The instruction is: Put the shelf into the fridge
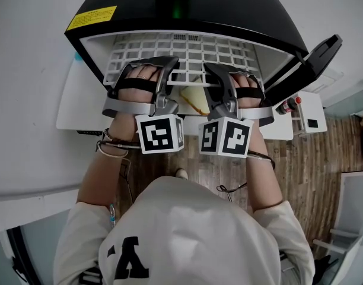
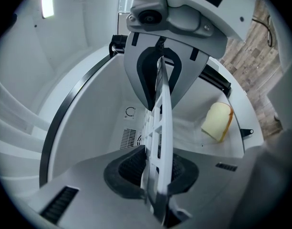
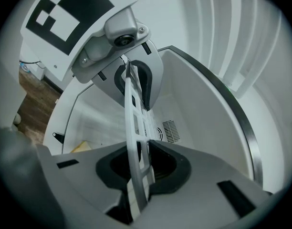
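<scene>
- Closest to the head camera is the person's white top [image 1: 187, 230]; past it, the marker cubes sit side by side, with both hands reaching forward to the open fridge [image 1: 247, 16].
- Left gripper [image 1: 167, 70] is clamped on the near edge of the white grid shelf [image 1: 187, 49]. Its own view shows the shelf [image 2: 161, 128] edge-on, pinched between the dark pads.
- Right gripper [image 1: 220, 76] is likewise clenched on that same near edge, just to the right of the left one. Its view shows the grid [image 3: 136, 128] running straight out from between the pads.
- Relation that matters: the shelf lies flat and directly ahead of both grippers, its long axis running left to right across the fridge mouth and its depth pointing into the white cavity. Its far part already sits under the black top, while the near edge is at the opening.
- Both hands look about equally near, so I judge the coming move to be an even, level push straight in. Uneven pushing would likely skew the grid against the side walls.
- Whether the shelf's side edges rest on wall ledges cannot be told.
- Below the shelf, a bread slice [image 2: 217, 122] lies on the fridge floor, apart from the grid.
- Off to the right, the fridge door [image 1: 315, 61] stands open.
</scene>
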Available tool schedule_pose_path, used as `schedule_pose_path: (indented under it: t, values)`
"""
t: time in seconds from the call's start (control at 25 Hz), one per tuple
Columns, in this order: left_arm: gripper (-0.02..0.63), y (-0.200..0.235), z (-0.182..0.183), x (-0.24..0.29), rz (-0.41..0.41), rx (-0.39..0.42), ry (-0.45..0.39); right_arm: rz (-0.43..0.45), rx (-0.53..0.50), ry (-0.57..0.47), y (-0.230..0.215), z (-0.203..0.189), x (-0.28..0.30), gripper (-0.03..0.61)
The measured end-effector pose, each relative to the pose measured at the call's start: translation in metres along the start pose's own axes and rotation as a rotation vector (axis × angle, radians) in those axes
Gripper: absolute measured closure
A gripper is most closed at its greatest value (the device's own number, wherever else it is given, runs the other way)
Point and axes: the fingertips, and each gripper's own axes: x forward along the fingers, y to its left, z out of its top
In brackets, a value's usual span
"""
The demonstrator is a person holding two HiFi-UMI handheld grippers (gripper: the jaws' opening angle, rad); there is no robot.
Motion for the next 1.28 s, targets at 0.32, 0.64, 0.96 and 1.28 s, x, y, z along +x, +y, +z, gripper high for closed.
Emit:
schedule_pose_path:
  t: [0.32,0.64,0.96,1.28]
  values:
    - [0.566,0.002,-0.002,0.006,0.017,0.016,0.001,-0.005,0.004,-0.004,-0.003,-0.001,0.007,0.506]
    - [0.566,0.005,-0.004,0.018,0.029,0.022,0.005,-0.001,-0.001,-0.001,-0.007,-0.005,0.016,0.506]
    - [0.571,0.006,-0.007,0.025,0.042,0.031,0.008,0.006,0.002,-0.009,-0.008,-0.006,0.024,0.506]
    - [0.571,0.007,-0.008,0.032,0.045,0.032,0.012,0.009,-0.001,-0.009,-0.01,-0.007,0.03,0.506]
